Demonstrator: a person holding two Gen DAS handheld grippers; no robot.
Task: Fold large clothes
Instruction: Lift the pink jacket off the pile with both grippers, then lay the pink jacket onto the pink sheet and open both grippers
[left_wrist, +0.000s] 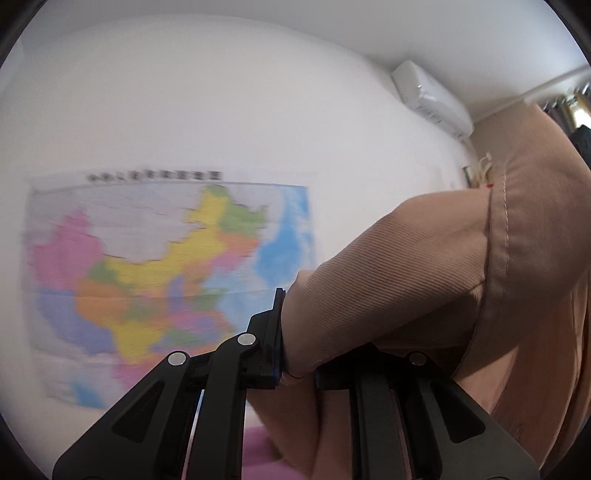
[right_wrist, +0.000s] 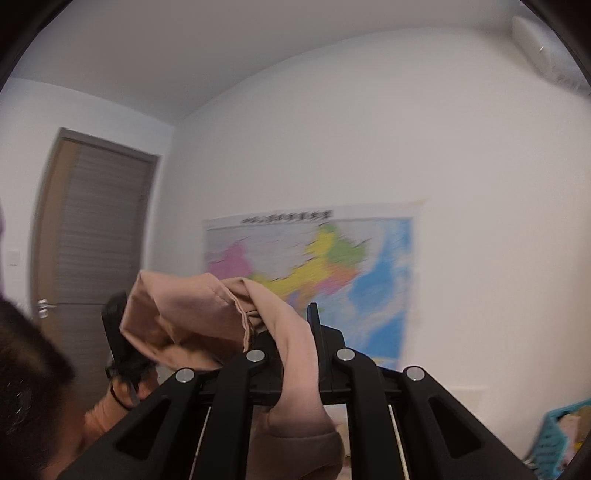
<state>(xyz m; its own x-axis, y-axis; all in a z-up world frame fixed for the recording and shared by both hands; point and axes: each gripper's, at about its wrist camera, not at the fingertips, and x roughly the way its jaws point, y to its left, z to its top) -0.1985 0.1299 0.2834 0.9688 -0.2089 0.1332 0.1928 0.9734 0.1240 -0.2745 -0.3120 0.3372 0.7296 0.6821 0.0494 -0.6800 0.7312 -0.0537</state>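
The left tool (left_wrist: 295, 354) was clenched on the pink garment (left_wrist: 406, 266), held aloft before the wall map (left_wrist: 166, 266). The cloth ran rightward to the right tool (right_wrist: 295, 347), likewise clamped on it; neither was nearer.

Motion-blurred wall map (left_wrist: 162, 280) with unreadable title; pink garment (left_wrist: 424, 280) cut off at right edge, hiding left gripper's (left_wrist: 295, 373) right fingertip.
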